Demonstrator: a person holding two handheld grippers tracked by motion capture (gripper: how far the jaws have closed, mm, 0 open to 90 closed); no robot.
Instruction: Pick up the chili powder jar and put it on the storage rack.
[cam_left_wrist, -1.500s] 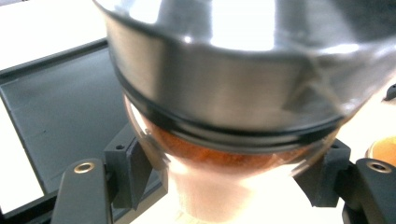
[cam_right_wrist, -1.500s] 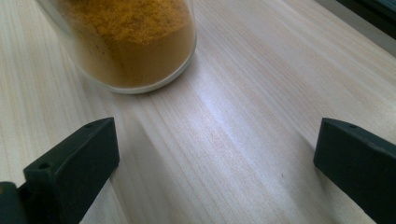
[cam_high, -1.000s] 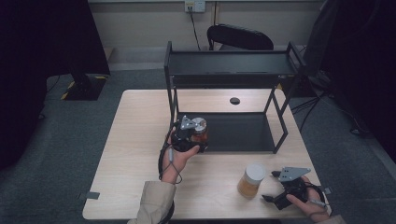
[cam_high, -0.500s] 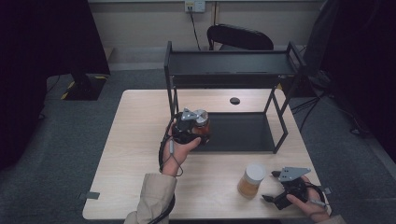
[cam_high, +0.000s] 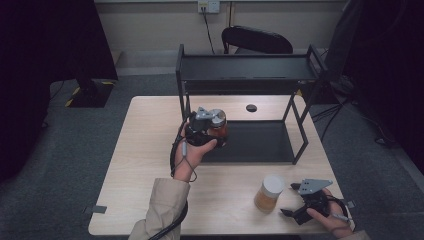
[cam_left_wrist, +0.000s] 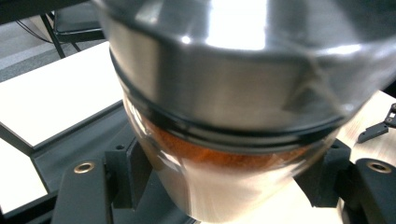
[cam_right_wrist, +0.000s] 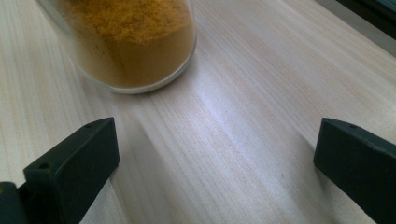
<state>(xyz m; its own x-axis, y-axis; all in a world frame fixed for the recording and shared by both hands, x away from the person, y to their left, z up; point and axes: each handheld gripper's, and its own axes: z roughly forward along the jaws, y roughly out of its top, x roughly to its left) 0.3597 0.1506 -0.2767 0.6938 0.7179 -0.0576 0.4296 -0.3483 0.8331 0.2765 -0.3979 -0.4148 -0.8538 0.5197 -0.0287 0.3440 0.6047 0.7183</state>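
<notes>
left tool (cam_high: 212, 131) tight around red-powder jar (cam_left_wrist: 224, 140), jar base cut off; right tool (cam_right_wrist: 215, 154) wide, yellow-powder jar (cam_right_wrist: 135, 42) top cropped

the high view looks forward and down over the whole counter (cam_high: 150, 200). each claw view sits close behind its own jaws; the right one shares that counter (cam_right_wrist: 243, 121).

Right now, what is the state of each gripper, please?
Left gripper: closed on the red spice jar.
Right gripper: open, holding nothing; the yellow spice jar stands just ahead of it.
</notes>
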